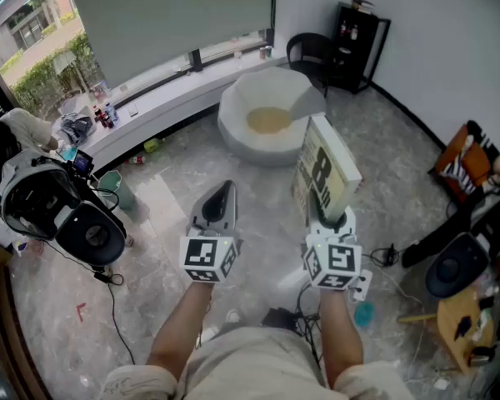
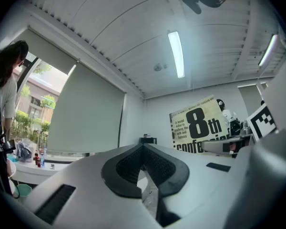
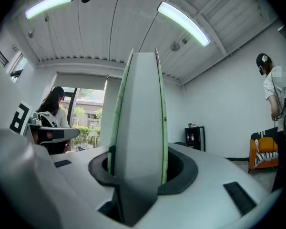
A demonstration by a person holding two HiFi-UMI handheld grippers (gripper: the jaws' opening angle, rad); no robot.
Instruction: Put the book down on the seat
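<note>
Book (image 1: 325, 167) stands upright in the right hand-held gripper (image 1: 323, 217), whose jaws are closed on its lower edge. In the right gripper view the book (image 3: 138, 118) rises straight out from between the jaws of that hand-held gripper (image 3: 136, 168), pressed on both sides, its green-edged covers flanking the pale page block. The cover with a large black "8th" faces left, and it shows in the left gripper view too (image 2: 200, 125).

The book is in the air over the floor (image 1: 162, 202), on the near right side of the seat (image 1: 233, 136) and not touching it. The seat is a round white tub with a yellowish cushion (image 1: 268, 121) in its hollow; nothing else lies in it.

The left hand-held gripper (image 1: 222, 192) is level, just left of the right one. Its jaws meet at the tips (image 2: 143, 149) with nothing between them.

Far beyond the seat stand a black chair (image 1: 308, 52) and a black shelf (image 1: 360, 44) against the wall. A sill (image 1: 162, 98) runs along the window at far left, with bottles (image 1: 104, 115) on it. An orange bag (image 1: 462, 163) sits at the right.
</note>
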